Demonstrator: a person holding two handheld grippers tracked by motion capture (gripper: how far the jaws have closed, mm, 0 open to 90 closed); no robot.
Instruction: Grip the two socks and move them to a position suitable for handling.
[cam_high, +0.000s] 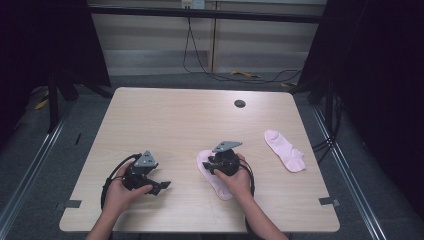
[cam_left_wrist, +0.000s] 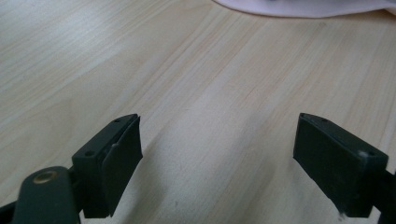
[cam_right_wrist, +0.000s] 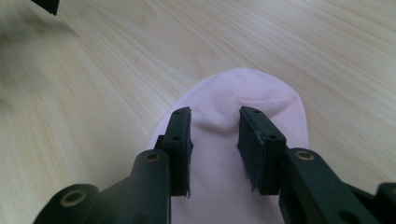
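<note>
A pink sock (cam_high: 221, 189) lies flat on the wooden table (cam_high: 175, 120), toe end toward the left. My right gripper (cam_high: 209, 164) rests over it. In the right gripper view the jaws (cam_right_wrist: 215, 140) stand a narrow gap apart on top of the sock (cam_right_wrist: 243, 88), with a low ridge of fabric between them and no pad pressing on it. My left gripper (cam_high: 161, 187) sits to the left on bare wood, jaws wide apart (cam_left_wrist: 217, 163) with nothing between them. An edge of the sock (cam_left_wrist: 303, 7) shows at the top of the left gripper view.
A second pink sock (cam_high: 285, 150) lies at the right side of the table. A round cable hole (cam_high: 240, 103) sits near the far edge. Dark curtains and metal rails flank the table, and cables trail on the floor behind it.
</note>
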